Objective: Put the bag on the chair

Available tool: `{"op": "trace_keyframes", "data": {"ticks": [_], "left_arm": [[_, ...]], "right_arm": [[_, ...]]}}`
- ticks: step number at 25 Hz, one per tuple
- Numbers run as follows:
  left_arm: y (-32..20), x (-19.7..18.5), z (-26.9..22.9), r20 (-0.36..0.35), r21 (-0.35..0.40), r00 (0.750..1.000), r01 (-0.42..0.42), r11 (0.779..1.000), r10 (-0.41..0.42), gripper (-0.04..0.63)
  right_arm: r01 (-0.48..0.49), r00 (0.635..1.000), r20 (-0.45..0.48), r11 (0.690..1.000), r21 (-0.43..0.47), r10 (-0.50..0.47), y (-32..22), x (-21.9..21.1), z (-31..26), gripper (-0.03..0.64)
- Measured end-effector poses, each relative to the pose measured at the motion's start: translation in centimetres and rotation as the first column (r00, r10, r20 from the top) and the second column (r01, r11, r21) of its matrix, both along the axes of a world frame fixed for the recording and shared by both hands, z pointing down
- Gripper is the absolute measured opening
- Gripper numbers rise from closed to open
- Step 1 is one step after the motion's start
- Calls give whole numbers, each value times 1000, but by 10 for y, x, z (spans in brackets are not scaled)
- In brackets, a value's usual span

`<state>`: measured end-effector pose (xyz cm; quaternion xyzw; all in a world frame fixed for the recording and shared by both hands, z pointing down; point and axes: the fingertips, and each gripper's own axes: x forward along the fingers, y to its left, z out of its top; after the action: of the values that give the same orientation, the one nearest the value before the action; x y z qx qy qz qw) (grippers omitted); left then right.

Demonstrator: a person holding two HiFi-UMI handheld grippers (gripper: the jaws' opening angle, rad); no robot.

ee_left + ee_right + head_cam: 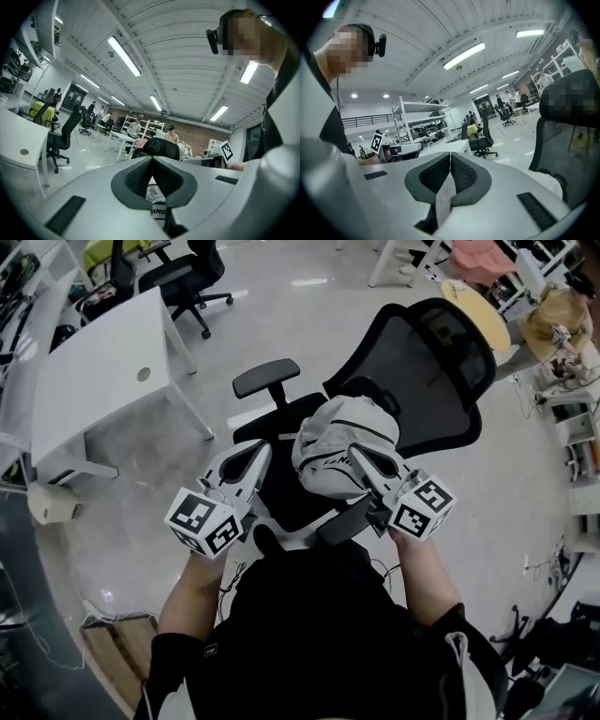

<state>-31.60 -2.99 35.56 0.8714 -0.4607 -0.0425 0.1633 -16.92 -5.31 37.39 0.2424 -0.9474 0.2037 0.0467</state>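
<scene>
Bag (342, 442), pale grey w/ dark trim, is sitting between the two grippers, over the seat (281, 432) of the black chair (441, 362), just in front of the mesh backrest (427, 343); can't tell if it's resting on the seat or hanging just clear. L side: left gripper (262, 449) is pinching shut, w/ a fold of the bag's white printed fabric (157, 199) showing between the jaws. R side: right gripper (358, 452) is also clamping shut, on a grey strap (443, 197), tips touching the bag's near flank. Bag's long axis is running away from the person toward the backrest, so the grippers are flanking it, right one closer in. Judging from this, what's left is a short drop straight down onto the seat. Far armrest (267, 378) is standing beyond the left gripper, near armrest (342, 521) just under the right one; the near one is looking likeliest to catch a strap. White desk (94, 381) is sitting well apart at left.
</scene>
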Motion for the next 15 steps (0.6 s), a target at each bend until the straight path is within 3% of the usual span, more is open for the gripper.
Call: {"op": "trace_keyframes", "data": {"ticks": [3, 10, 15], "left_arm": [[7, 13, -18, -28, 14, 999, 15, 1000, -15, 15], [8, 66, -49, 76, 89, 985, 146, 985, -153, 15], [11, 110, -52, 97, 84, 962, 247, 965, -254, 15]], "right_arm": [[-11, 1000, 20, 999, 35, 10, -4, 17, -14, 31], [-31, 996, 88, 998, 59, 25, -10, 105, -34, 29], [-32, 998, 65, 990, 138, 23, -15, 166, -48, 29]]}}
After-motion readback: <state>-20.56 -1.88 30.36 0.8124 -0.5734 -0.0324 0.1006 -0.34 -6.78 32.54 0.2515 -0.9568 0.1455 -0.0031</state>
